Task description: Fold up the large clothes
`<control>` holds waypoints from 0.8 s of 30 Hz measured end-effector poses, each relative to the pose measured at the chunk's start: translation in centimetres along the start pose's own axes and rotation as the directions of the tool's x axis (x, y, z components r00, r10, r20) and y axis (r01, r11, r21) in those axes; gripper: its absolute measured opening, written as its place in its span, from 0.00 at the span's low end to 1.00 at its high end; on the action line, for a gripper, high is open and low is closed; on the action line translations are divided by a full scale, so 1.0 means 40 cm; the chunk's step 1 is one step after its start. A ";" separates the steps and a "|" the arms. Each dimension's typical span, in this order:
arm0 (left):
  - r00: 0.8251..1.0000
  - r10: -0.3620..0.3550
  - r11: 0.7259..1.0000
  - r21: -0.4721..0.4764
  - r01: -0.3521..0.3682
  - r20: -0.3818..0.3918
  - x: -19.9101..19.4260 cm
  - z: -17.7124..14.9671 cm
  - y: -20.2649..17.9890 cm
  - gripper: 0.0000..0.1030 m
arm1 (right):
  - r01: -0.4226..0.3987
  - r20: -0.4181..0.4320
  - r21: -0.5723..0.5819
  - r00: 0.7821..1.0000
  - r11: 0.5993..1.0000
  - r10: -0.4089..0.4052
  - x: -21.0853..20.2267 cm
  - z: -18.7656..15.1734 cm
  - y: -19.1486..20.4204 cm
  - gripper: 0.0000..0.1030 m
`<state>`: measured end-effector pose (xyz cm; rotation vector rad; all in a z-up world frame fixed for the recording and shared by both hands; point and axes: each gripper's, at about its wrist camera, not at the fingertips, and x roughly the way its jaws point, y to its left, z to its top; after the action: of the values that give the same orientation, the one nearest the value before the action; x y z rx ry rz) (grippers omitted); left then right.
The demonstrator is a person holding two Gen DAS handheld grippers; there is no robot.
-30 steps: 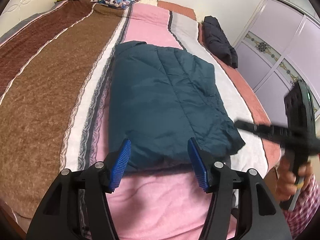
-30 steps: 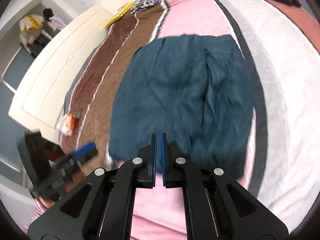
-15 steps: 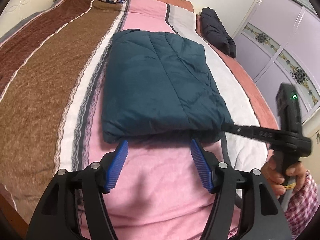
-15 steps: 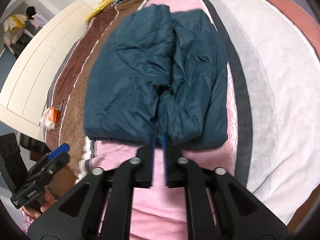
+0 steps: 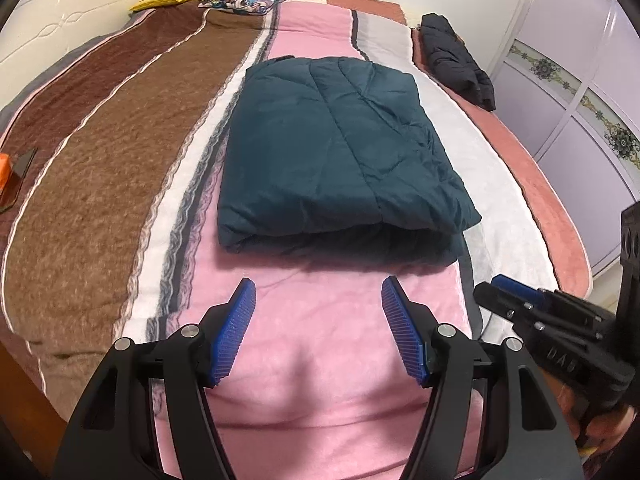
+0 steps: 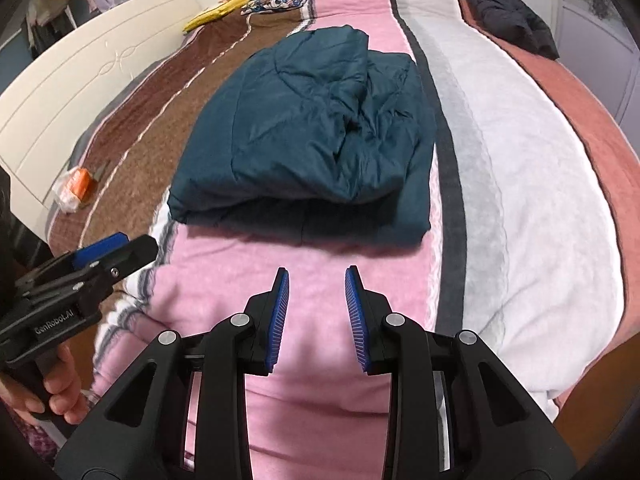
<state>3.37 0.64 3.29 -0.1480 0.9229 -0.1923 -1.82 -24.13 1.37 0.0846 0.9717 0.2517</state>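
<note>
Both hand-held tools were matte black plastic frames with triangular cut-outs, round silver screw heads and ribbed blue pads on the left gripper (image 5: 318, 320) and right gripper (image 6: 316, 312), one body printed "GenRobot.AI", and a plaid sleeve (image 6: 38, 446) showed at the wrist.

light: we're seeing even, soft indoor light, no glare | shadows: soft one lying under the folded jacket (image 5: 340, 148) front edge, faint ones on the pink blanket (image 6: 320, 320) | blur: slight smear at frame edges | distortion: fisheye bending the bed, corners vignetting black
</note>
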 end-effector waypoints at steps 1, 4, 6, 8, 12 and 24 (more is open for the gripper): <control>1.000 0.004 1.000 0.001 -0.004 -0.001 -0.002 -0.004 -0.003 0.62 | 0.004 0.002 0.000 1.000 1.000 -0.004 -0.005 -0.003 -0.003 0.29; 1.000 0.014 1.000 0.008 -0.014 0.000 -0.008 -0.017 -0.013 0.62 | 0.018 0.007 0.009 1.000 1.000 -0.018 -0.008 -0.018 0.005 0.29; 1.000 0.024 1.000 0.013 -0.024 0.006 -0.015 -0.025 -0.019 0.62 | 0.031 0.010 0.009 0.999 0.999 -0.031 -0.009 -0.027 0.008 0.29; 0.999 0.033 0.999 0.016 -0.033 0.014 -0.023 -0.031 -0.024 0.62 | 0.049 0.018 0.004 0.999 0.999 -0.049 -0.012 -0.036 0.012 0.29; 0.999 0.045 0.999 0.026 -0.046 0.026 -0.034 -0.045 -0.035 0.62 | 0.084 0.033 0.009 0.996 0.996 -0.084 -0.017 -0.048 0.013 0.29; 0.998 0.070 0.997 0.019 -0.070 -0.001 -0.026 -0.080 -0.047 0.62 | 0.092 0.016 0.008 0.996 0.996 -0.092 -0.007 -0.078 0.028 0.29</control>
<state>-0.02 -1.07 2.58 -0.0982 0.9265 -0.1362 -4.75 -23.25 0.02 0.0485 0.9577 0.1620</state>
